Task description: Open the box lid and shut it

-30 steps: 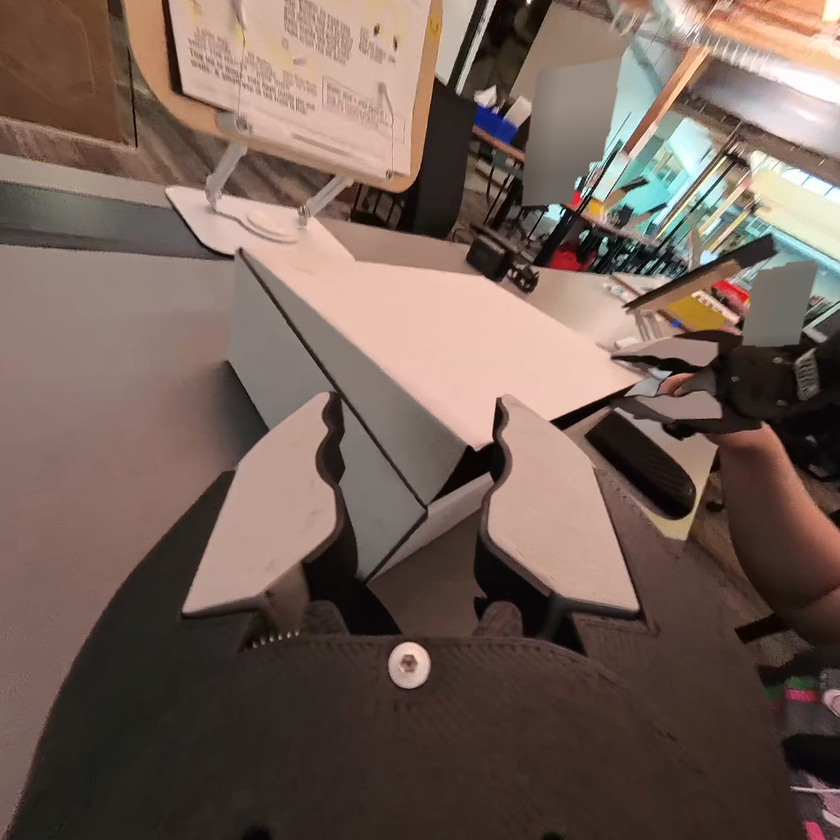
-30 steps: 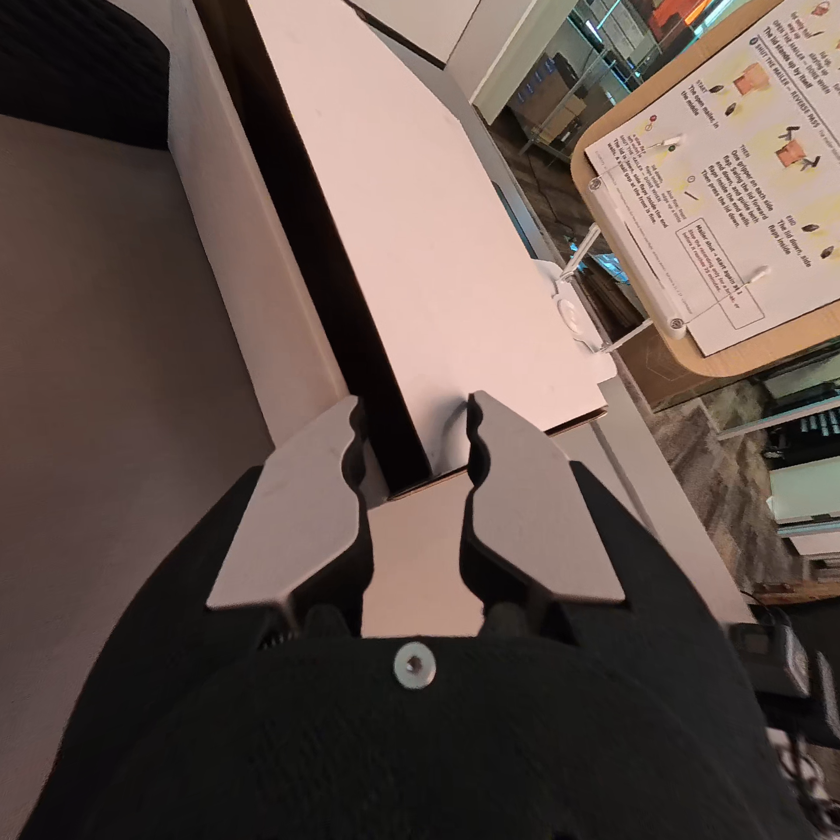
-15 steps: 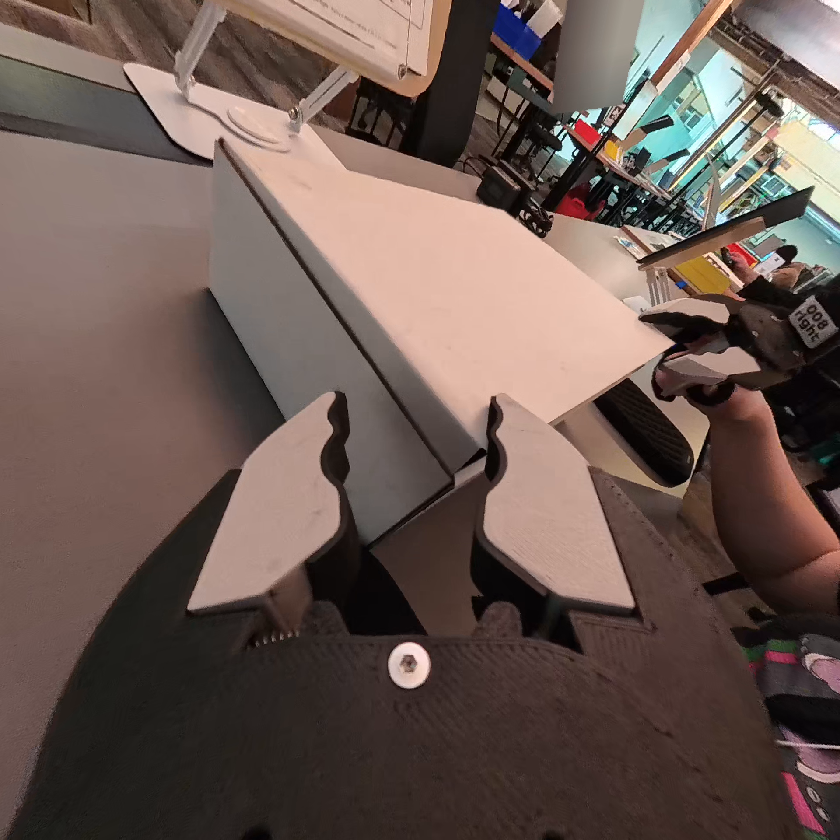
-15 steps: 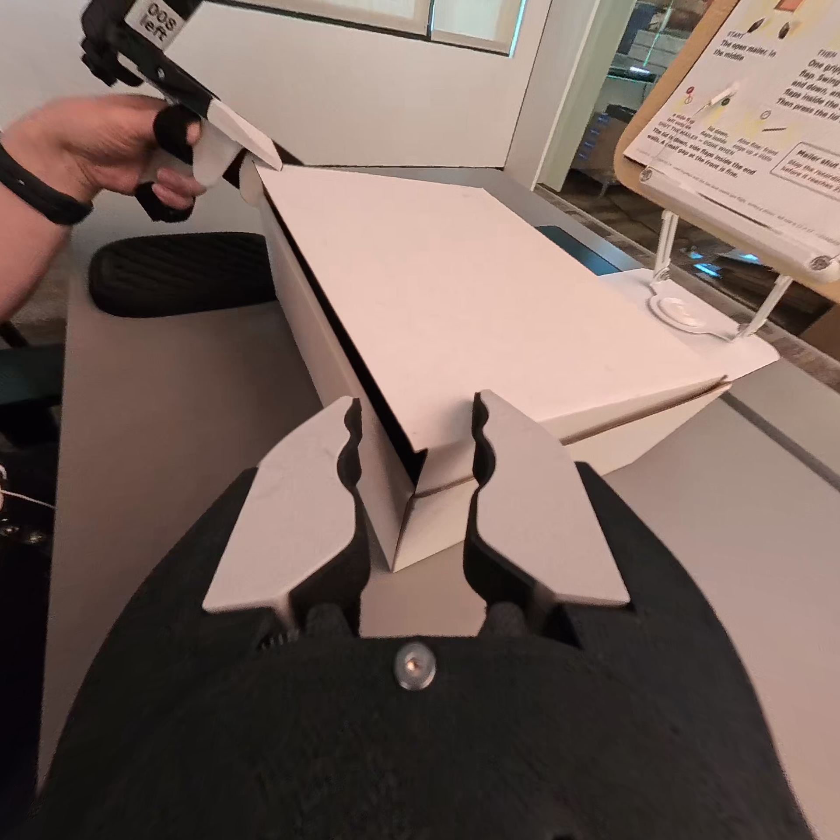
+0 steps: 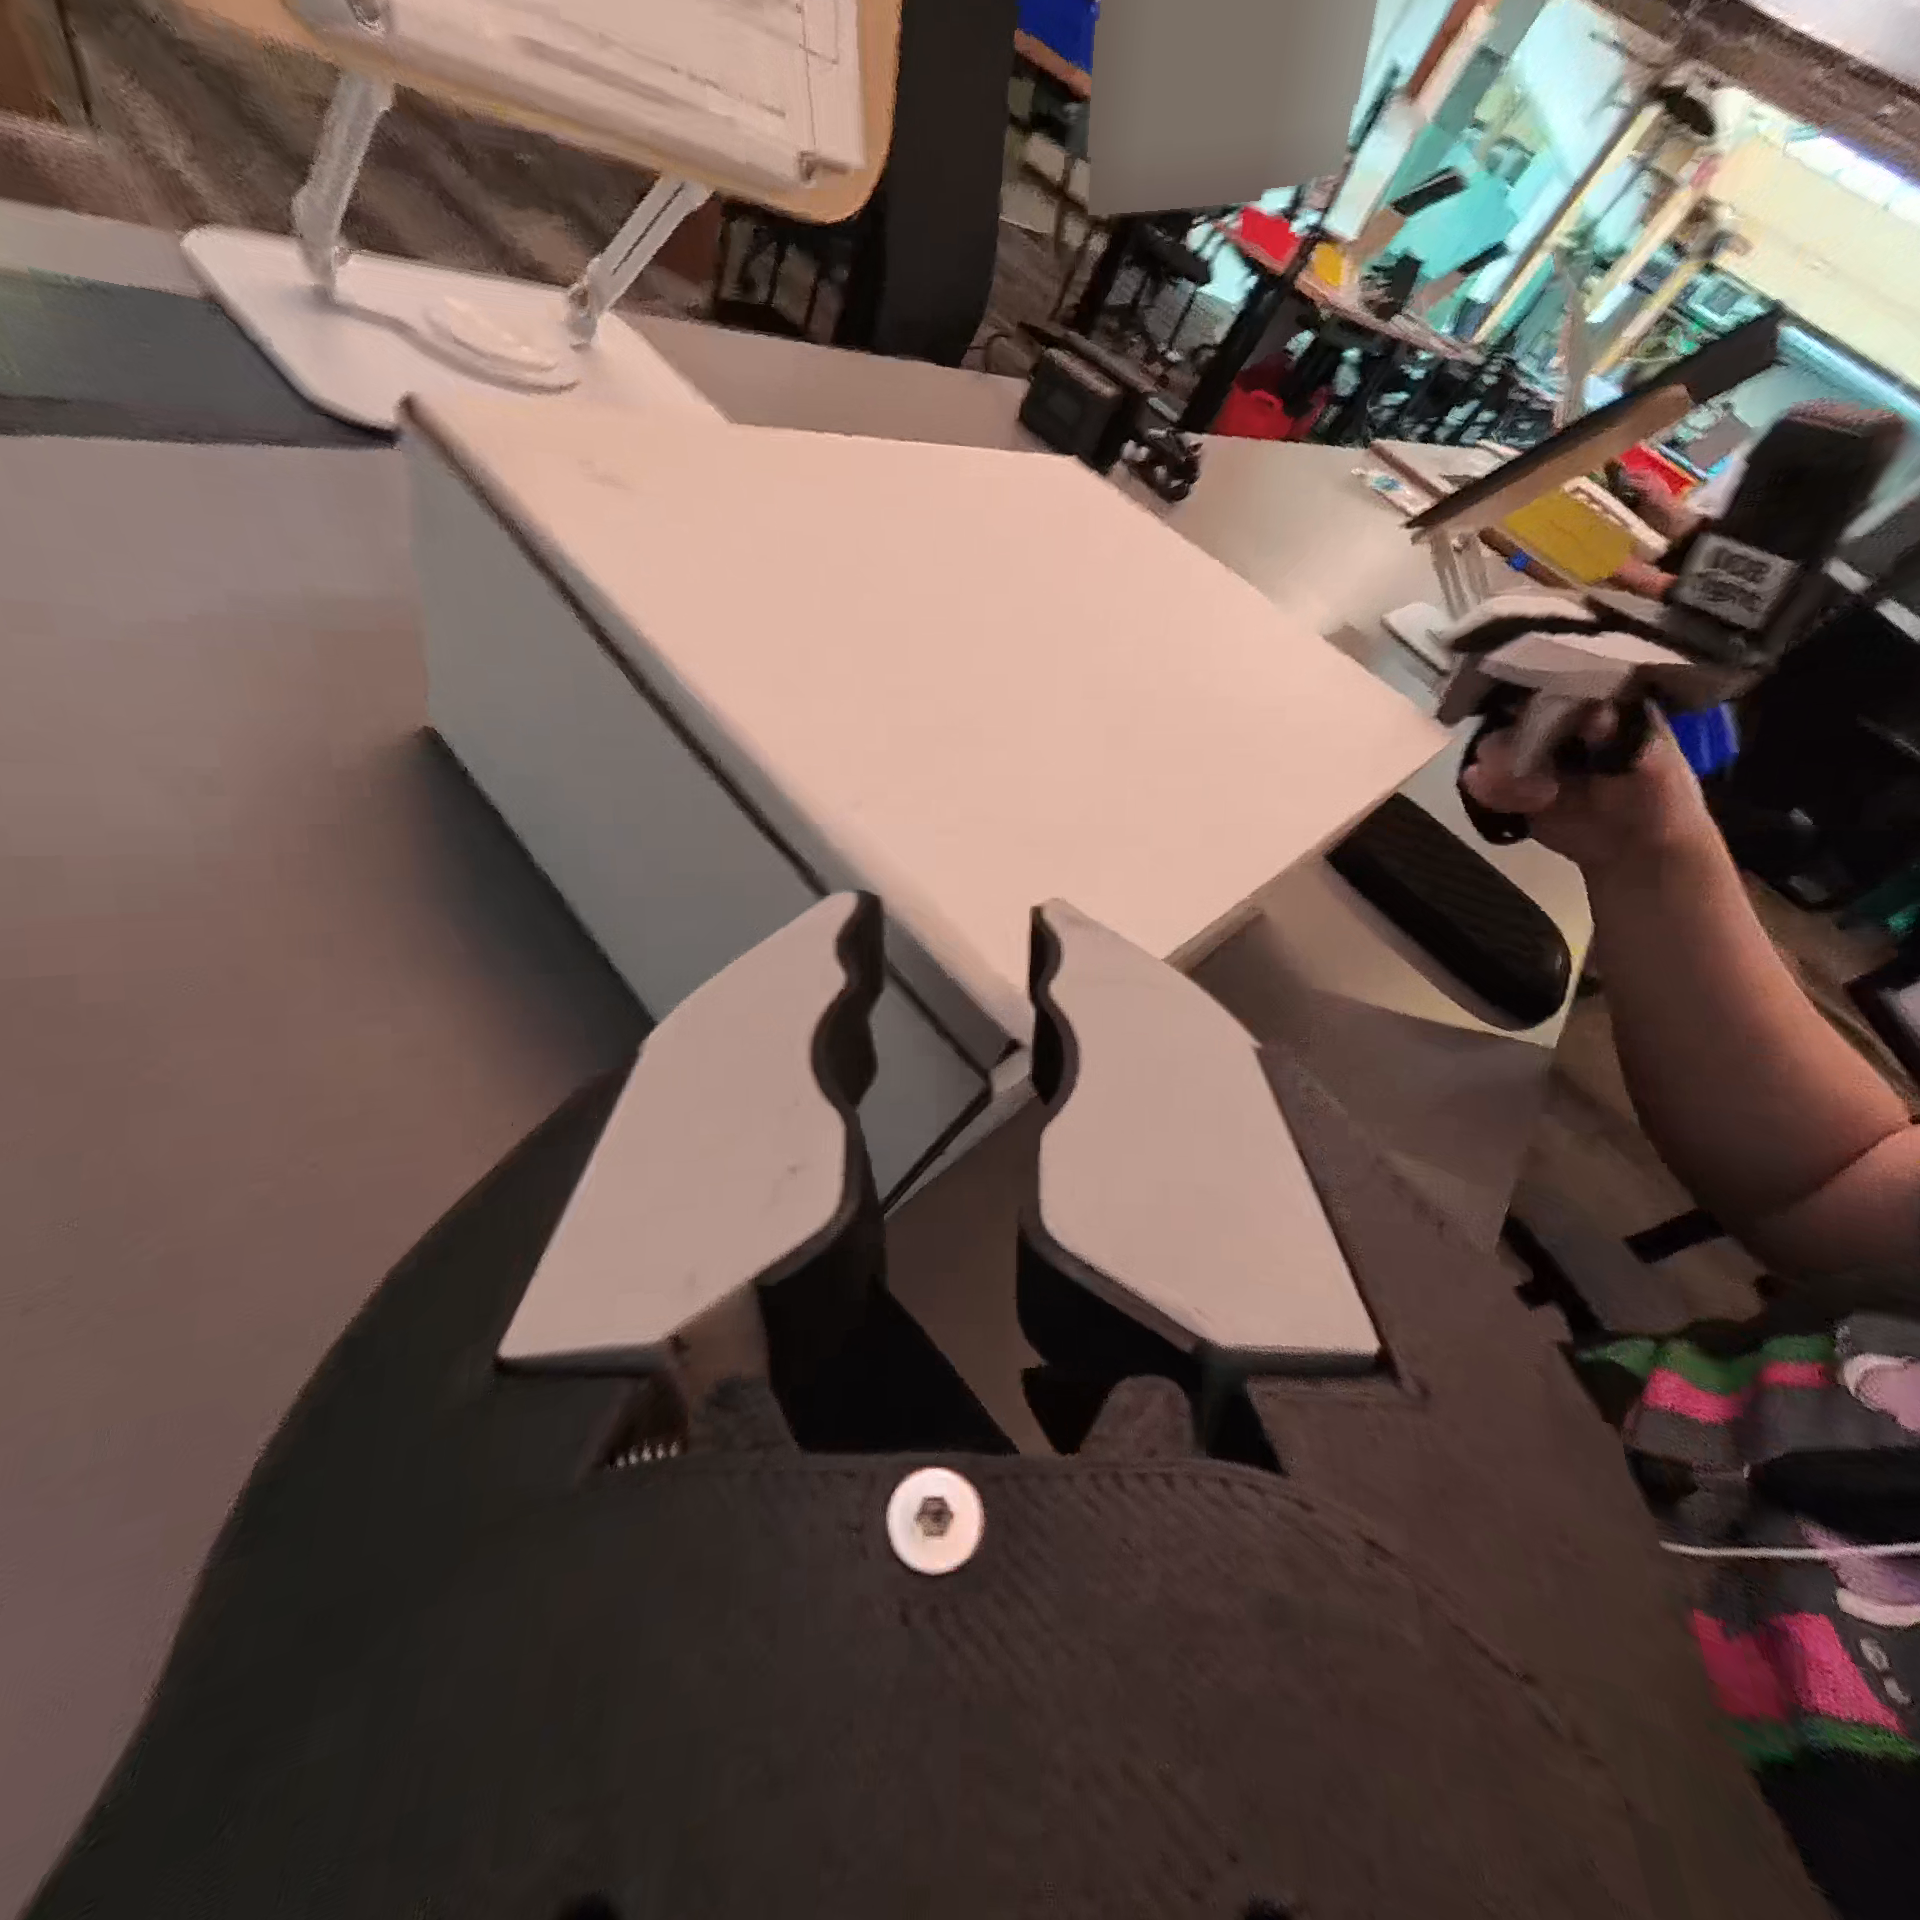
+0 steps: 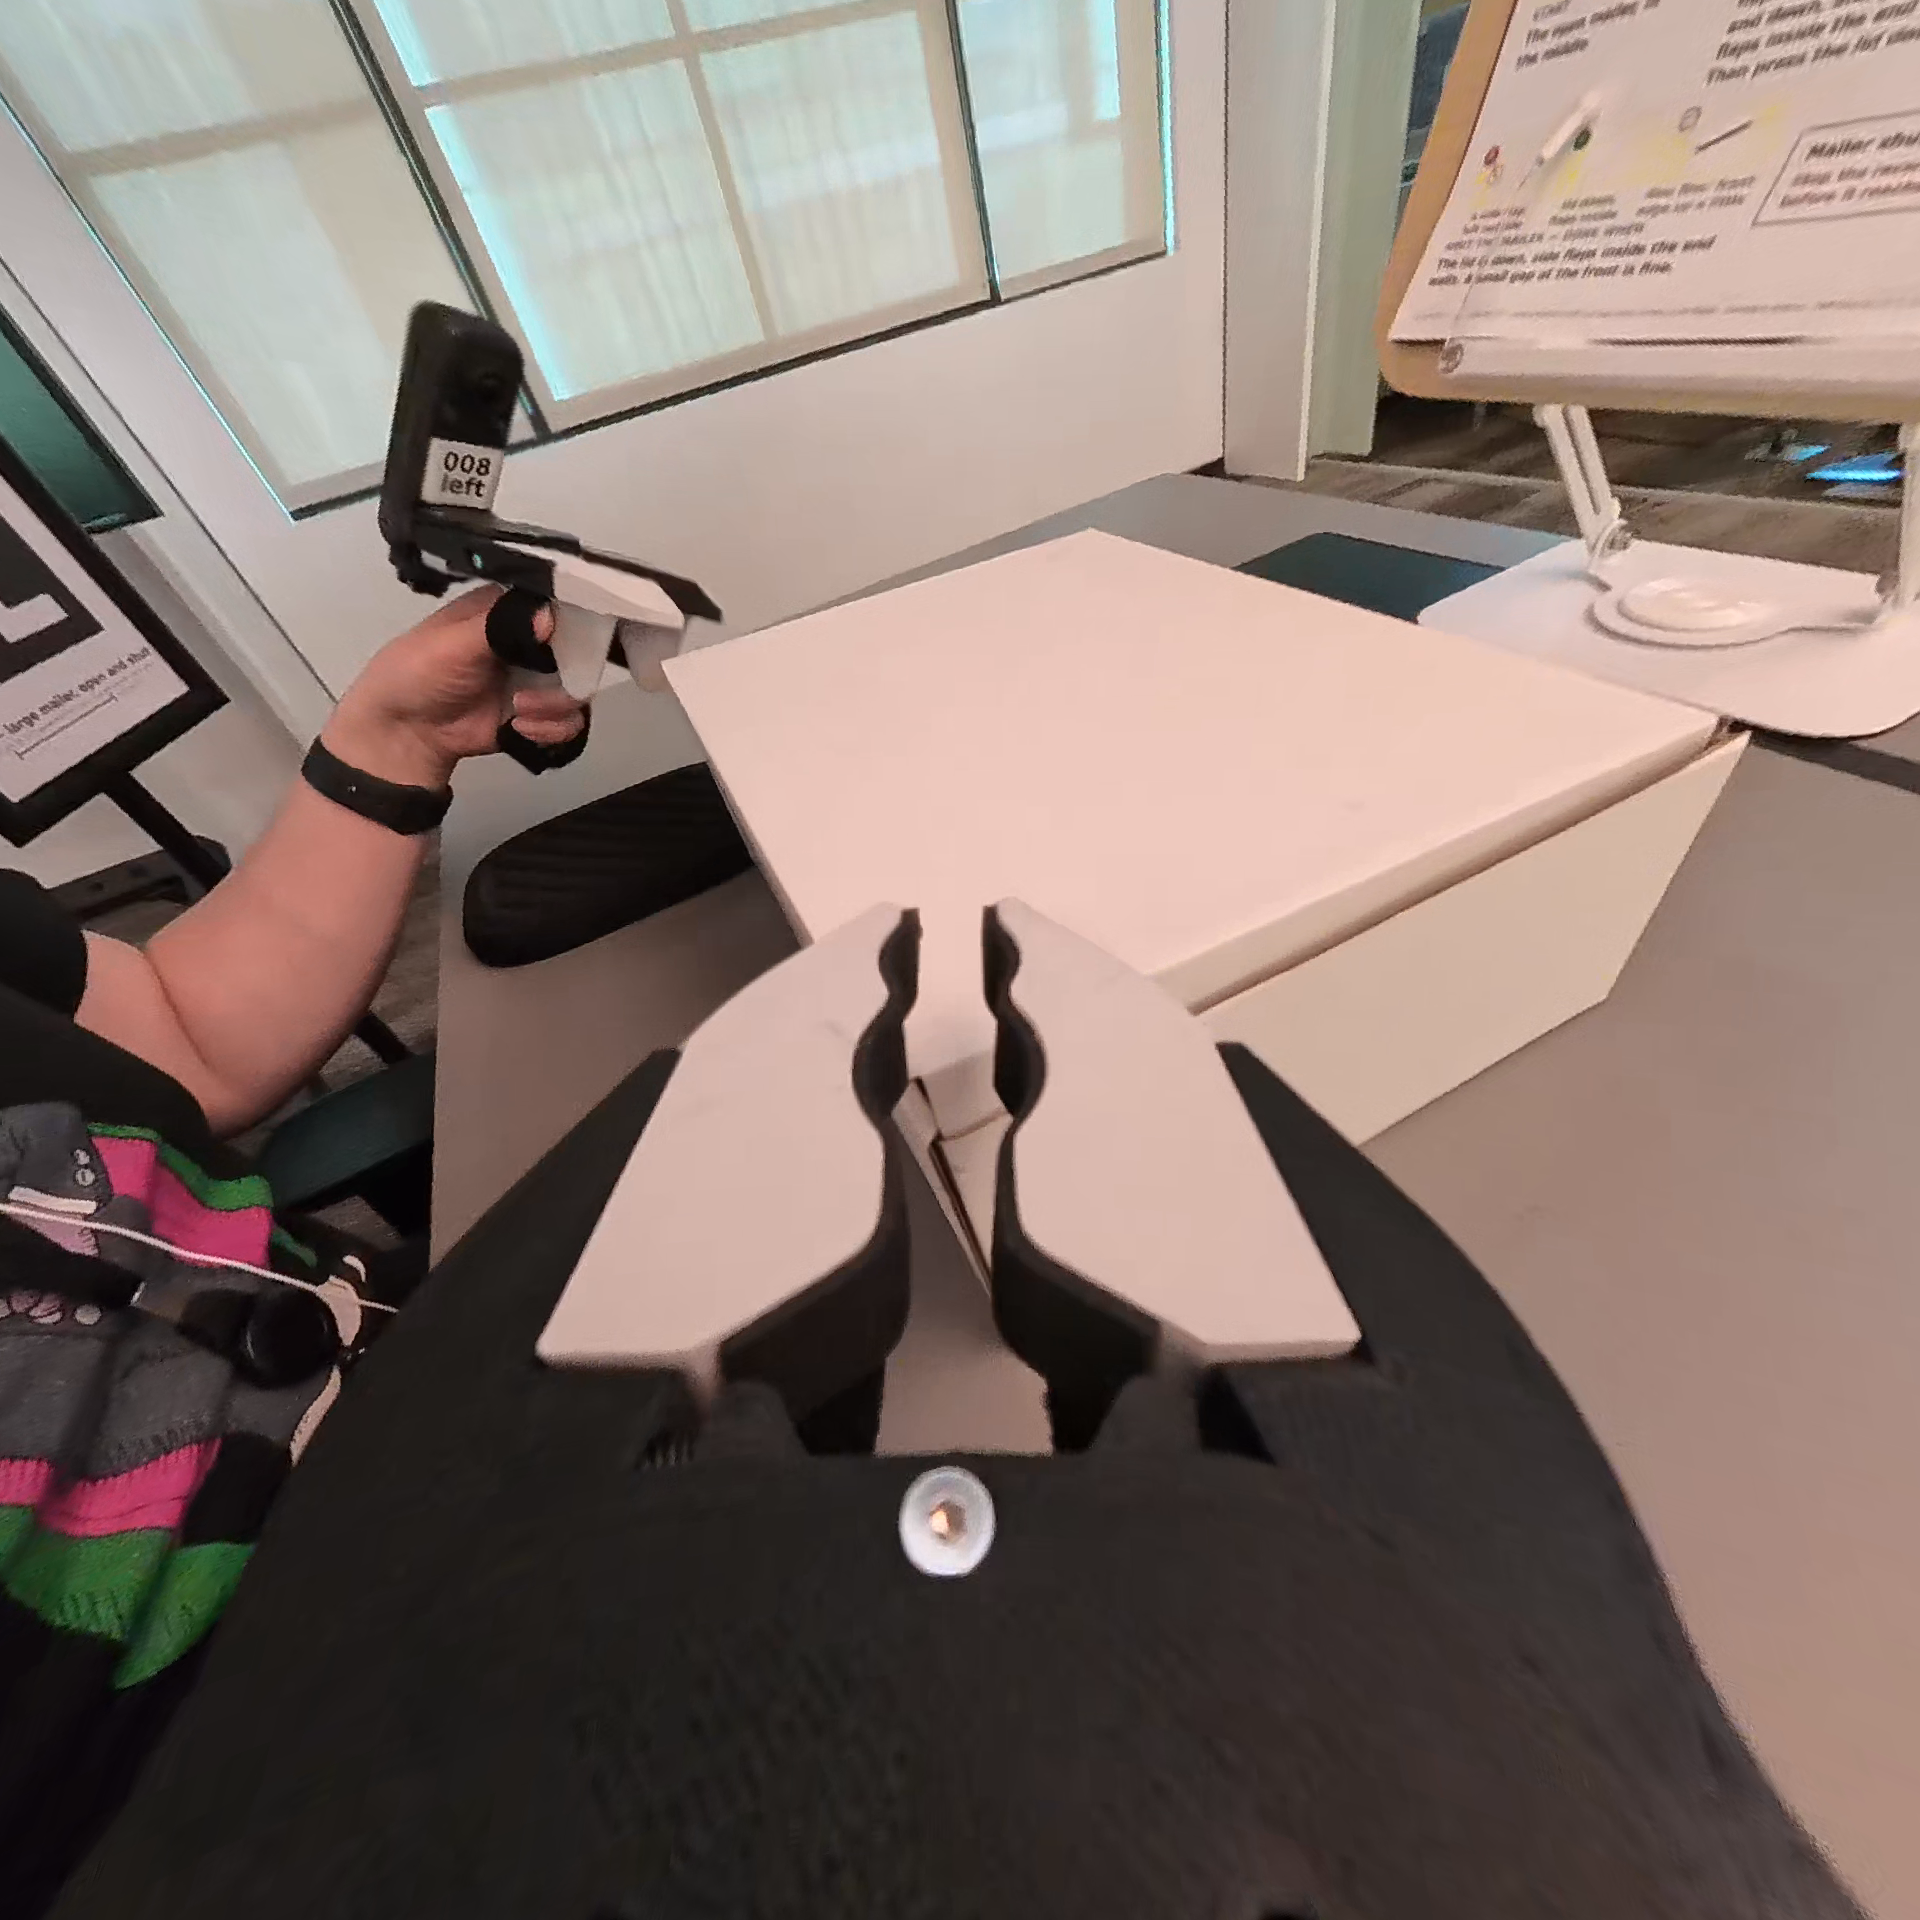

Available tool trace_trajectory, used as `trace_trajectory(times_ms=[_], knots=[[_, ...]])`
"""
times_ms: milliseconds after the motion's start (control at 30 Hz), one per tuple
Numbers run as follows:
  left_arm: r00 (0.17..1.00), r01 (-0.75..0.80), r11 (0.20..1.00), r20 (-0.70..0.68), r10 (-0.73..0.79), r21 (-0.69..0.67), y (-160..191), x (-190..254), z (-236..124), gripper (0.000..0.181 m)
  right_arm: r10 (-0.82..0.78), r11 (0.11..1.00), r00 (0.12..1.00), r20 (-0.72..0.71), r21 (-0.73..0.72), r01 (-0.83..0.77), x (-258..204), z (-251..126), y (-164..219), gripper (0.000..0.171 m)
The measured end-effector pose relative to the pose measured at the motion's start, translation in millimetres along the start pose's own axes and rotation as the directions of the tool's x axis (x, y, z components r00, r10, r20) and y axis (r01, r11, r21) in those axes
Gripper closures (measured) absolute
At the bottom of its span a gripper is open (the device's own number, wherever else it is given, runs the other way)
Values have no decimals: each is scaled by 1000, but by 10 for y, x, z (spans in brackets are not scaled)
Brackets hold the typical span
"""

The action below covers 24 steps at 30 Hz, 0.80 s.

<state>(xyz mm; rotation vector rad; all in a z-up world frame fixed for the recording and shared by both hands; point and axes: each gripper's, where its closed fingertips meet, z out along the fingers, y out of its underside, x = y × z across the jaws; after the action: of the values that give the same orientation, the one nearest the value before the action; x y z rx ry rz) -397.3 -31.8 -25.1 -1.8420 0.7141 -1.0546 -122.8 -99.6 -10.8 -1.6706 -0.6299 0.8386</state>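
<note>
A flat white box sits on the grey table. Its lid lies down on the box walls, and the front edge stands slightly proud with a thin dark gap under it. My left gripper hovers just short of the near-left lid corner, its jaws narrowed but apart and holding nothing. It also shows in the right wrist view, beside that corner. My right gripper is almost closed and empty above the other front corner of the lid. It shows in the left wrist view, clear of the lid.
A white document stand holding a printed sheet stands behind the box, and its base shows in the right wrist view. A black chair armrest lies past the table edge by the person's arm. A sign on an easel stands at far left.
The raised lid has come down onto the box. Both grippers have let go of the lid's front corners and drawn back and up, and both jaws have narrowed, the right almost fully.
</note>
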Motion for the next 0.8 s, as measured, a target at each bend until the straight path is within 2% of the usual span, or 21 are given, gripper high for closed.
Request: trace_trajectory(times_ms=[100, 233, 367, 800], knots=[[985, -129, 990, -108, 134, 52, -86, 222, -63, 181, 0, 1000, 1000, 17, -20, 0, -44, 32, 49, 164], [959, -264, 964, -112, 259, -32, -7, 150, -49, 181, -31, 996, 999, 20, -83, 33, -72, 92, 141, 165], [966, -235, 964, -143, 217, -124, 138, 98, 74, 180, -55, 988, 998, 3, -145, 55, -46, 141, 249, 165], [977, -151, 983, -168, 132, -106, 229, 76, 126, 181, -69, 977, 998, -6, -201, 66, 5, 164, 385, 170]])
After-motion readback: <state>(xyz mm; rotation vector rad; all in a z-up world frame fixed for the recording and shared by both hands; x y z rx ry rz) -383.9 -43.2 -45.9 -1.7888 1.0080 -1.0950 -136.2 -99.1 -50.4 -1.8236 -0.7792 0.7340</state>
